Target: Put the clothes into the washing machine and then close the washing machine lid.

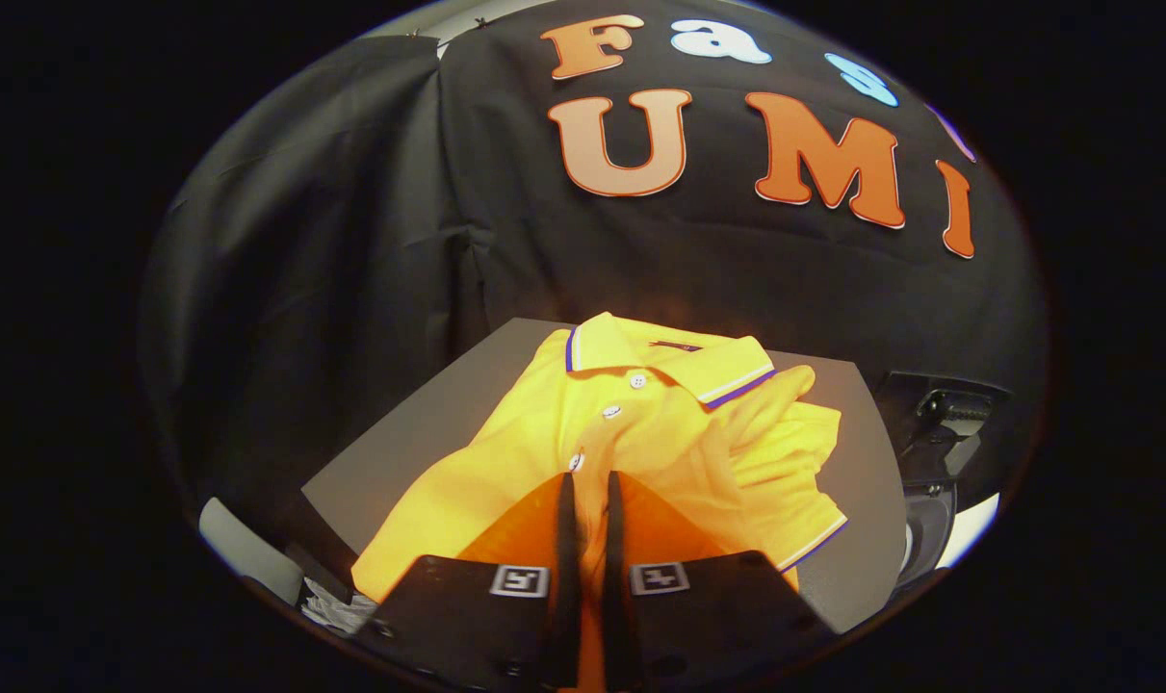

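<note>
- Claw (588,500) at lower centre, fingers nearly pressed together, pinching a fold of yellow polo shirt (631,423) near its button placket.
- Shirt spread on grey tabletop (419,423), centre frame.
- Advice: lift straight up, keep pinch firm, watch trailing sleeves.

One yellow polo shirt (583,433); one table (419,423)

Your gripper (588,496) pinches the yellow polo shirt (505,452) at its button placket, on the grey table (400,423).
</note>
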A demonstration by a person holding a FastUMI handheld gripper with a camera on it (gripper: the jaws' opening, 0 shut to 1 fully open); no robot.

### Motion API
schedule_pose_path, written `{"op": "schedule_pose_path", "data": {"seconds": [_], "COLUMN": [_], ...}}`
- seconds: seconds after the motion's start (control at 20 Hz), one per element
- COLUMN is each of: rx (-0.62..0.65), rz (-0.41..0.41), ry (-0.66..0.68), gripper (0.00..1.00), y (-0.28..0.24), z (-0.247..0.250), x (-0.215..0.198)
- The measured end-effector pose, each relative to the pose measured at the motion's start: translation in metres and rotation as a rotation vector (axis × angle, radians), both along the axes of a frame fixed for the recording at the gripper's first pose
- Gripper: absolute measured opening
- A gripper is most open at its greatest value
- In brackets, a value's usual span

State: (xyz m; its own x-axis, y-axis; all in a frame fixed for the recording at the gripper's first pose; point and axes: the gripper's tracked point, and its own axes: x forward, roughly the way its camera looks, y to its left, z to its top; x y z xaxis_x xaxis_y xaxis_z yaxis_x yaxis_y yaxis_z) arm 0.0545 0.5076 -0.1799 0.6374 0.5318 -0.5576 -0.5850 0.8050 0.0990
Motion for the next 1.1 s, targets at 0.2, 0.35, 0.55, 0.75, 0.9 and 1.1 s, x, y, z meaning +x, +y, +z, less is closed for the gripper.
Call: {"op": "schedule_pose_path", "data": {"seconds": [0.2, 0.35, 0.55, 0.75, 0.9, 1.1], "rx": [0.085, 0.194, 0.354, 0.421, 0.441, 0.434], "rz": [-0.009, 0.002, -0.002, -0.021, -0.044, -0.108], "ry": [-0.059, -0.192, -0.331, -0.429, -0.491, -0.564], "gripper": [0.08, 0.08, 0.08, 0.07, 0.08, 0.07], "y": [0.003, 0.003, -0.011, -0.051, -0.096, -0.176], "z": [0.008, 0.048, 0.111, 0.166, 0.199, 0.233], "x": [0.002, -0.007, -0.023, -0.022, -0.019, -0.005]}}
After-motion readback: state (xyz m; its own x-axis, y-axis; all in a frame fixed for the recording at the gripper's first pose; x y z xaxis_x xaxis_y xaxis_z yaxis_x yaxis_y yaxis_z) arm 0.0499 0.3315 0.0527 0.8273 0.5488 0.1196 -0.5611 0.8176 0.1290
